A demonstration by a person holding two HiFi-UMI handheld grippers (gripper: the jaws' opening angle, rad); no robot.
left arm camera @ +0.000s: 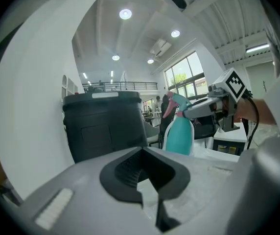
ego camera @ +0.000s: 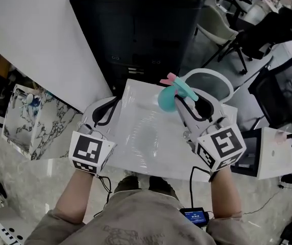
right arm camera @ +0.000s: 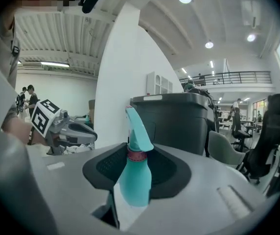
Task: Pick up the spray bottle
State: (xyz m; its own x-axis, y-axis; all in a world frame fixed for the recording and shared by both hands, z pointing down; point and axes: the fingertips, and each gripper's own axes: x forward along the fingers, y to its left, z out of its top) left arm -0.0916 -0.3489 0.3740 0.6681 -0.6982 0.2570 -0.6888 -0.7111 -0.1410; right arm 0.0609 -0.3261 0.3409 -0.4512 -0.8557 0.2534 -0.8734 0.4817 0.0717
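The spray bottle [ego camera: 167,98] is teal, with a pink collar and a teal trigger head. My right gripper [ego camera: 187,98] is shut on its body and holds it upright over the far part of the white table [ego camera: 141,147]. In the right gripper view the bottle [right arm camera: 136,177] stands between the black pads [right arm camera: 101,168]. My left gripper [ego camera: 113,104] hovers at the table's left side, jaws slightly apart, with nothing between them. The left gripper view shows the bottle [left arm camera: 180,133] ahead to the right, held by the right gripper [left arm camera: 203,106].
A large black bin [ego camera: 136,29] stands just beyond the table. A white chair [ego camera: 210,78] and black office chairs [ego camera: 284,91] are at the right. A white slanted panel [ego camera: 33,40] and a marbled box [ego camera: 23,121] are at the left.
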